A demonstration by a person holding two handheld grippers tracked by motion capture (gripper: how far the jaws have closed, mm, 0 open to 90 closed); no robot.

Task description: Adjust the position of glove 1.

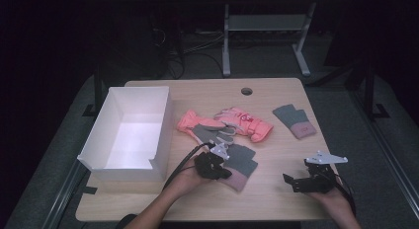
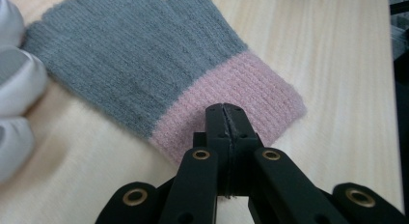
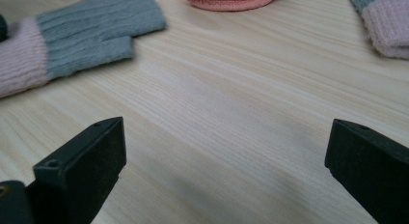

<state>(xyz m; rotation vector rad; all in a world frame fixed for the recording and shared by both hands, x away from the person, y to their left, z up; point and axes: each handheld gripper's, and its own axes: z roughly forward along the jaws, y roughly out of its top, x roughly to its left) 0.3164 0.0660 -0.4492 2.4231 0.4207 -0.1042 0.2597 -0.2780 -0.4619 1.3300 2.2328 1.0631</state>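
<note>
Left gripper [image 2: 225,119] pinching glove cuff [image 2: 231,101]

Around the table [image 1: 276,199] the room is dim, nearly black. Both gripper views are evenly lit, slightly soft at their edges.

Grey-and-pink glove [image 2: 159,84]: fuzzy ribbed knit cloth; table [image 3: 231,118]: pale smooth matt wood grain; left gripper [image 2: 225,119]: matt black plastic; box [image 1: 131,133]: white card.
</note>
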